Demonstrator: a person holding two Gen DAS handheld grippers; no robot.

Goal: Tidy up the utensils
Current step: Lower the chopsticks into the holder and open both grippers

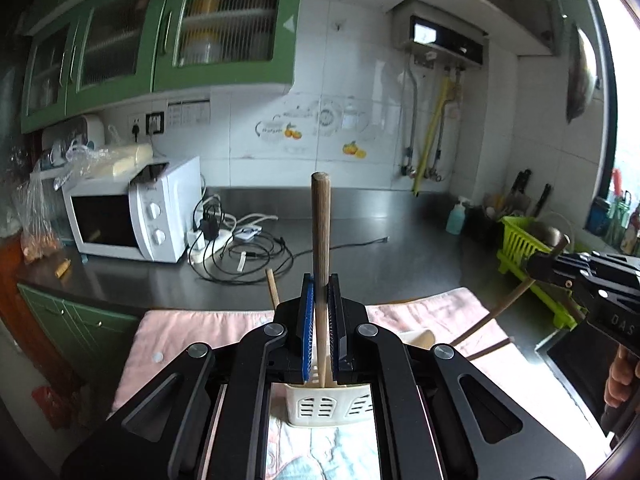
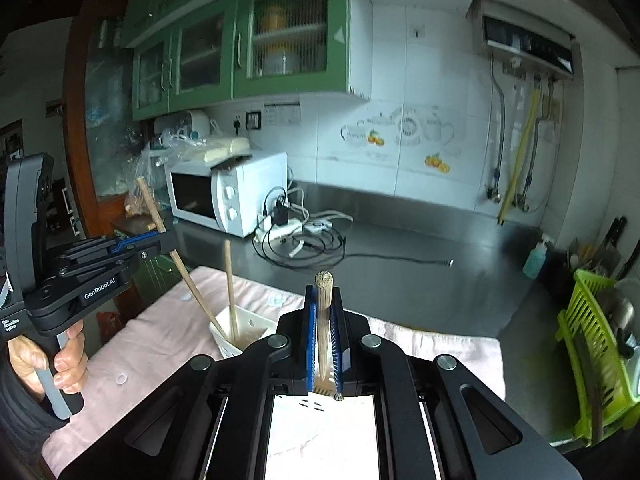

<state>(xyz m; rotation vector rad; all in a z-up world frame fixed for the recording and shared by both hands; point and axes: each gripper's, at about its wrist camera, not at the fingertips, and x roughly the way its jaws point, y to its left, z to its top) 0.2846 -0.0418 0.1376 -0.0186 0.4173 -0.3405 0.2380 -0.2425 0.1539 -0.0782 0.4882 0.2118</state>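
We hold a wooden stick in each tongs, left (image 1: 320, 312) and right (image 2: 323, 320), both clamped; next, lower them into the white holder (image 2: 240, 330).

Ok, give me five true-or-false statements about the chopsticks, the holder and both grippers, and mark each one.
1. The left gripper is shut on a chopstick. True.
2. The right gripper is open, holding nothing. False: it is shut on another chopstick.
3. The white holder stands on a pink cloth. True.
4. The holder is empty. False: one stick already stands in it.
5. The microwave door hangs open. False: it is closed.
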